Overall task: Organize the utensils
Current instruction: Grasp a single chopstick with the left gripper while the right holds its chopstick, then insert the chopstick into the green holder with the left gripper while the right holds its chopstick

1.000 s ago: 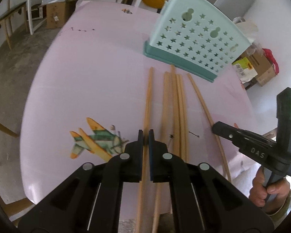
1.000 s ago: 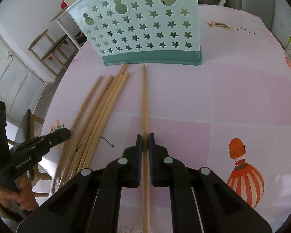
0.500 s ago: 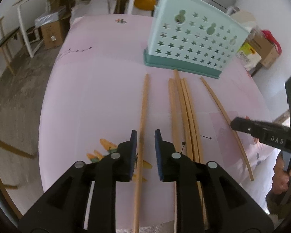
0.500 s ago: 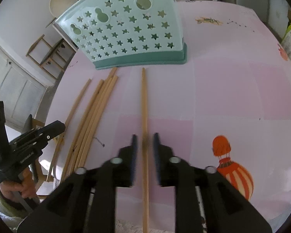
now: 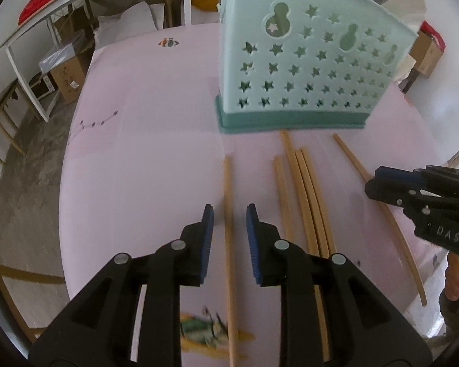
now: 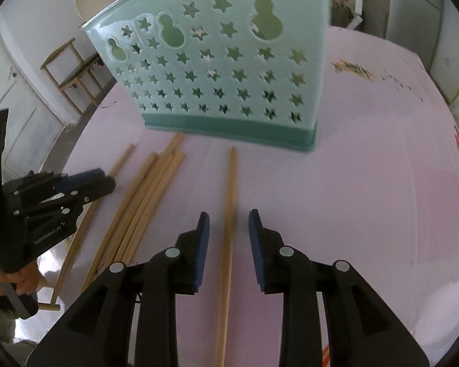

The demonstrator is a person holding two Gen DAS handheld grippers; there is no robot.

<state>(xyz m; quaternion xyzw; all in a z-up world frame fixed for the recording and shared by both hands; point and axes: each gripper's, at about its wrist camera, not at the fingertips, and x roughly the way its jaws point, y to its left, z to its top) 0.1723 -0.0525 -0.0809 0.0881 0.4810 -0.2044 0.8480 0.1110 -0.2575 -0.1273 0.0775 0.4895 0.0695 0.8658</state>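
On the pink tablecloth (image 5: 143, 159), in front of the mint-green star-punched utensil holder (image 5: 303, 70), lie the wooden chopsticks. One chopstick (image 5: 228, 214) lies alone off the holder's left front corner and runs straight between the jaws of the left gripper (image 5: 229, 211); the blue pads stand narrowly apart on either side of it and do not press on it. A bundle of four chopsticks (image 5: 303, 189) lies before the middle of the holder's base, its longest stick reaching nearly to the base. Another single chopstick (image 6: 229, 202) lies toward the holder's right end, and it passes between the jaws of the right gripper (image 6: 229, 212), which are opening, with clear gaps to both pads. A further chopstick (image 6: 122, 160) lies just outside the bundle, partly hidden in the right wrist view. Beyond the holder stand cardboard boxes (image 5: 67, 73) on the floor, and the printed aeroplane (image 5: 205, 327) on the cloth lies nearest the left gripper's base, blurred
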